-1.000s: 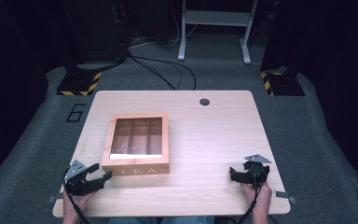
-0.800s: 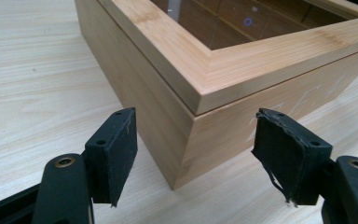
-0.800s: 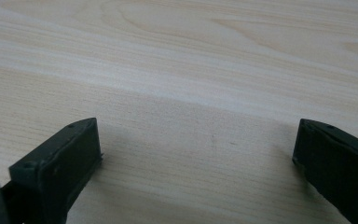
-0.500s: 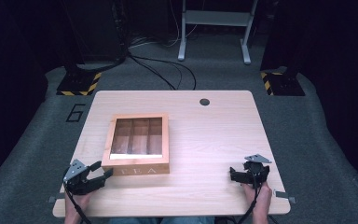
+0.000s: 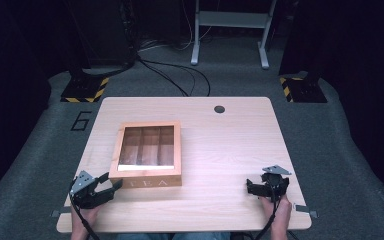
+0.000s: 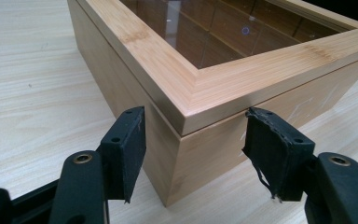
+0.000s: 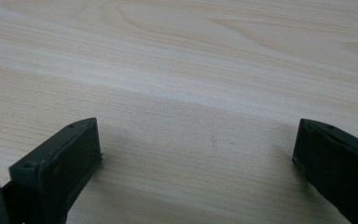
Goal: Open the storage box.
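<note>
High view: the wooden tea box [image 5: 147, 155] is sitting left of centre on the table [image 5: 230, 145], lid down, glass pane facing up, three compartments showing through it, "TEA" lettered on the near face. You are holding the left gripper [image 5: 111, 187] at the box's lower-left corner, low in the frame. You are resting the right gripper [image 5: 248, 187] at the lower right of the frame, well apart from the box.

Left gripper view: the box's [image 6: 223, 79] near corner is pointing straight into the gap between the two black jaws. The left gripper [image 6: 196, 140] is straddling that corner; its jaws have just been closing, with the corner between them. The left-hand pad [image 6: 128, 147] is sitting against or just off the side wall; whether it is touching I cannot tell. The right-hand pad [image 6: 272, 154], frayed at its edge, is standing slightly clear of the front wall. So you are not yet clamping the box.

Right gripper view: the right gripper [image 7: 198, 149] is standing wide open over bare table [image 7: 182, 70], nothing between its jaws.
</note>
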Available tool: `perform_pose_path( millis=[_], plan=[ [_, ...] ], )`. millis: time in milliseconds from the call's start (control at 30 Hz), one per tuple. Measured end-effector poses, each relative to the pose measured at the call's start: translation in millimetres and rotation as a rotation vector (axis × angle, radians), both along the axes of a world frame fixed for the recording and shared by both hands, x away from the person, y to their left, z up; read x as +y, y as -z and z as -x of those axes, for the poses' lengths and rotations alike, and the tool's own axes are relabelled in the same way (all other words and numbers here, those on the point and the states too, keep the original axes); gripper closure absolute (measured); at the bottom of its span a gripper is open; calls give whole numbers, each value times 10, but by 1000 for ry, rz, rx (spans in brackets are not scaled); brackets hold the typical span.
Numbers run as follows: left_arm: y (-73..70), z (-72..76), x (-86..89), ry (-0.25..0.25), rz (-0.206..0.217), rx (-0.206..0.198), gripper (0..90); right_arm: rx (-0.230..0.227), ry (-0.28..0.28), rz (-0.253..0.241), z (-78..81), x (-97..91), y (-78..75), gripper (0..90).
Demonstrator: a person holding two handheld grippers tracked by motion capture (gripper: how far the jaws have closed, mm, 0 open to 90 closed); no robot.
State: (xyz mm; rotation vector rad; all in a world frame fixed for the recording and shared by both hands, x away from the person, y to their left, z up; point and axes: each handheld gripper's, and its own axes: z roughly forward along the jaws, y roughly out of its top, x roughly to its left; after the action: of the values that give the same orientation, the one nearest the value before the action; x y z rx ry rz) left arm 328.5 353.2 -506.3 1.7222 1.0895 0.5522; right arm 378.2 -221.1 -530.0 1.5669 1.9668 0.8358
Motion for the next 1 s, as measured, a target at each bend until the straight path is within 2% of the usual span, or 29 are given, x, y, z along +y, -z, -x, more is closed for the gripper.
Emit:
perform_pose_path(
  millis=[200,367,633,867,933,1000],
  plan=[
    [18,9,-13,-4,5,-15,379,0,0,0,0,0,0,4],
    [19,15,-4,4,3,-10,378,0,0,0,0,0,0,4],
    [26,16,-20,-9,8,-37,375,0,0,0,0,0,0,4],
    [-1,17,-26,-8,-6,-45,376,0,0,0,0,0,0,4],
    [-5,12,-28,-14,6,-60,375,0,0,0,0,0,0,4],
    [-11,10,-15,-3,11,-56,374,1,0,0,0,0,0,4]
  ],
)
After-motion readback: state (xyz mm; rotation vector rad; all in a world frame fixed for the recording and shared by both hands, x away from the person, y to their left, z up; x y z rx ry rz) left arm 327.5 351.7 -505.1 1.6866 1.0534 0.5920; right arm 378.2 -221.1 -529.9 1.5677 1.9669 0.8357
